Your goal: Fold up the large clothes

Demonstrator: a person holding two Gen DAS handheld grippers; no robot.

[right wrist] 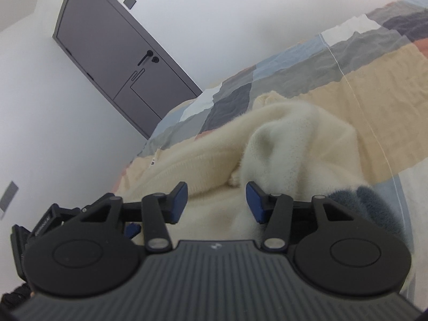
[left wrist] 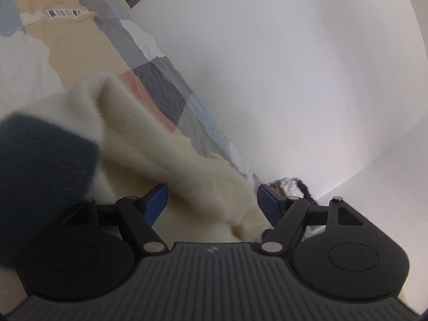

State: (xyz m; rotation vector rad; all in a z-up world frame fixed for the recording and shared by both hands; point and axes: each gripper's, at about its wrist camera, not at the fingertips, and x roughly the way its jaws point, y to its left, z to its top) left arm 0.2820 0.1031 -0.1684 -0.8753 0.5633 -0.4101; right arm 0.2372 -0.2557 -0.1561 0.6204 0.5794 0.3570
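We hold a gripper in each hand over a cream sweater (right wrist: 208,155) lying rumpled on a bed with a patchwork quilt (right wrist: 369,61). The left gripper (left wrist: 212,200) has its jaws spread wide, a fold of the sweater (left wrist: 165,144) lying between the blue pads (left wrist: 156,200) without being pinched. The right gripper (right wrist: 216,200) also has its jaws apart, narrower than the left, with cream knit in the gap; the pads (right wrist: 179,198) do not press on it. A dark blue patch of the sweater shows at the left edge of the left view (left wrist: 42,176) and at the right of the right view (right wrist: 366,200). Behind the bed stand a white wall (left wrist: 294,67) and a grey door (right wrist: 117,61) with a black handle.
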